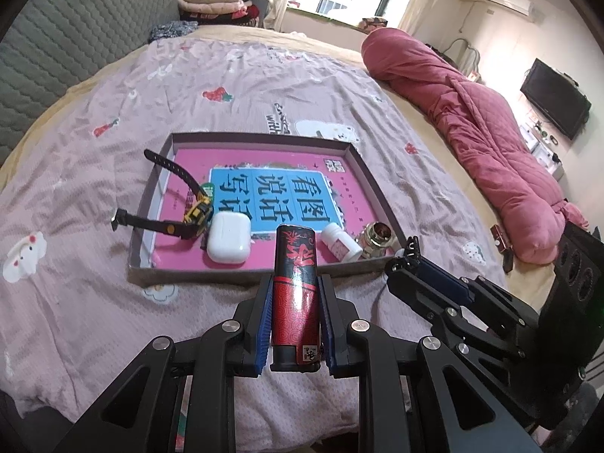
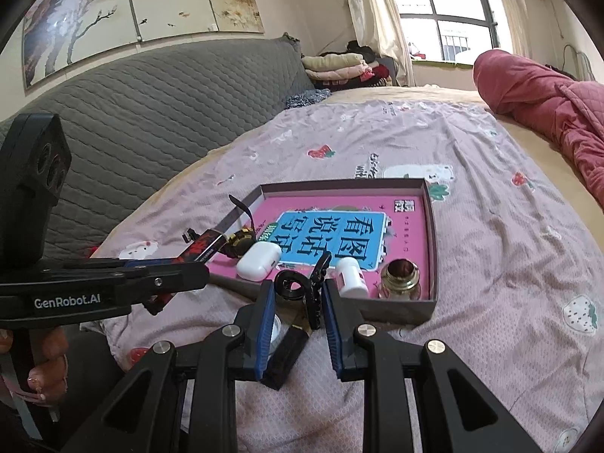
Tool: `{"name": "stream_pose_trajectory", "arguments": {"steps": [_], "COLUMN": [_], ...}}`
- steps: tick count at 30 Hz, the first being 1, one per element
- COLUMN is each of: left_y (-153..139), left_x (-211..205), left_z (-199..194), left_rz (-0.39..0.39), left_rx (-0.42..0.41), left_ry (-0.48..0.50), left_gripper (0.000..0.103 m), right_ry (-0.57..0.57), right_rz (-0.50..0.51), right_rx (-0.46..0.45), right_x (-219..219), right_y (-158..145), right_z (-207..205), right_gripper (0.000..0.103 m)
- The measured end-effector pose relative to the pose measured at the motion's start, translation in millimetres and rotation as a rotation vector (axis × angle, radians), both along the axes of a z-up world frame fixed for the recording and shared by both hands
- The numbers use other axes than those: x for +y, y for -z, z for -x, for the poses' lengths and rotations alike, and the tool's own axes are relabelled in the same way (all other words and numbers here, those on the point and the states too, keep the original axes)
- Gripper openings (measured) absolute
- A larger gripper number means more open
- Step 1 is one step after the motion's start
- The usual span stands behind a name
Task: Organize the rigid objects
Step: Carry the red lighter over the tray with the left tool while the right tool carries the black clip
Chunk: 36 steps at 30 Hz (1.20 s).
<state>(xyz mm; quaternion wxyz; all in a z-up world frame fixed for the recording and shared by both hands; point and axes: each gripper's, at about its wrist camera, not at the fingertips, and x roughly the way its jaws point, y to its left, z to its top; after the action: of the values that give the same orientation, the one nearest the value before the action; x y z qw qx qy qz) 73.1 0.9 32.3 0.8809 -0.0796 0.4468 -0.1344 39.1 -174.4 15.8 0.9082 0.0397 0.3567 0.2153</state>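
Observation:
My left gripper [image 1: 295,279] is shut on a red and black lighter [image 1: 296,287], held upright just in front of the cardboard tray [image 1: 241,273]. The tray holds a pink book, a black and yellow watch [image 1: 198,213], a white earbud case [image 1: 228,239], a small white bottle [image 1: 341,243] and a brass-topped jar [image 1: 377,238]. My right gripper [image 2: 297,285] is shut on a black clip [image 2: 302,287] over the tray's [image 2: 396,311] near edge. The left gripper [image 2: 188,266] with the lighter [image 2: 200,247] shows at the left of the right wrist view.
The tray lies on a pink patterned bedsheet [image 1: 94,264]. A rolled pink quilt [image 1: 472,132] runs along the right, and a grey padded headboard [image 2: 151,113] lines the left. A black box with a white cap [image 2: 283,347] lies under my right gripper. A hand [image 2: 41,358] holds the left gripper.

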Motion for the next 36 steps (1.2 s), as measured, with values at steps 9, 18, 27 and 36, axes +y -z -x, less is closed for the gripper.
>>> {"name": "stream_pose_trajectory", "arguments": {"steps": [9,18,27,36], "left_y": [-8,-11,-11,-13], "left_x": [-2,-7,-10,-11], "left_z": [-12,-16,-23,-35], "left_rz": [-0.007,-0.022,-0.030,-0.032], "left_rx": [-0.030,-0.053,-0.060,-0.067], "left_ry": [-0.007,-0.010,-0.017,-0.022], "left_gripper": [0.023,0.023,0.023,0.023], "right_ry": [0.019,0.031,0.024,0.023], "right_rz": [-0.001,-0.008,-0.011,-0.012], "right_rx": [-0.041,-0.076,-0.098,-0.105], "right_x": [-2,-4,0,2], "right_y": [-9,-18,-23,-24], "right_z": [-7,-12,-19,-26], "right_gripper": [0.025,0.025,0.025,0.025]}}
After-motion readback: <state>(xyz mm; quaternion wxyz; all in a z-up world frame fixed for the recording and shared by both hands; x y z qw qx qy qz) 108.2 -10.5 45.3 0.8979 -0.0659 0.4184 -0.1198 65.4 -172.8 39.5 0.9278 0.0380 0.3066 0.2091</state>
